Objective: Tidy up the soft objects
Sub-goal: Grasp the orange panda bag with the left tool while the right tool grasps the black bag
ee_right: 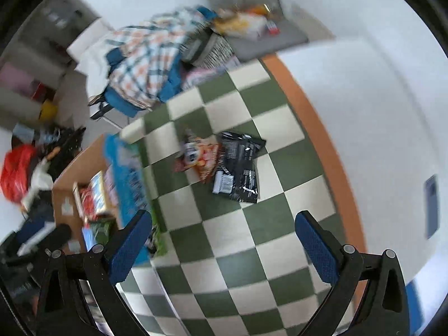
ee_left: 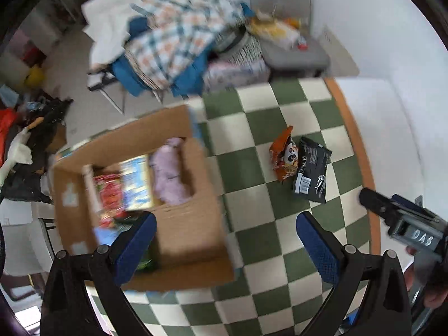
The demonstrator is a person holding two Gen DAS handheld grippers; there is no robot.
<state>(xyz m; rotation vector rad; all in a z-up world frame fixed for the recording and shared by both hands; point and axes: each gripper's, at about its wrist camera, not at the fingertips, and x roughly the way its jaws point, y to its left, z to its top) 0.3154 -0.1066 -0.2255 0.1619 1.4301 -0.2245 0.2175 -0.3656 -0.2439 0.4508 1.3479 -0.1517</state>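
Observation:
An orange snack bag [ee_left: 284, 155] and a black snack bag [ee_left: 312, 169] lie side by side on the green-and-white checked cloth [ee_left: 252, 196]. An open cardboard box [ee_left: 182, 238] at the left holds a lilac soft item [ee_left: 168, 172] and several colourful packets [ee_left: 123, 190]. My left gripper [ee_left: 225, 240] is open and empty, above the box's right wall. My right gripper [ee_right: 224, 240] is open and empty, above the cloth in front of the orange bag [ee_right: 200, 158] and the black bag [ee_right: 239, 169]. The box [ee_right: 67, 196] shows at the left there. The right gripper's body [ee_left: 403, 224] shows at the left view's right edge.
A chair with checked and blue fabrics [ee_left: 173, 44] and a grey chair [ee_left: 291, 28] with packets stand behind the table. Dark clutter and a red bag [ee_right: 16, 170] lie at the left. The table has an orange rim [ee_left: 361, 154]. A blue phone-like slab [ee_right: 431, 204] lies at the right.

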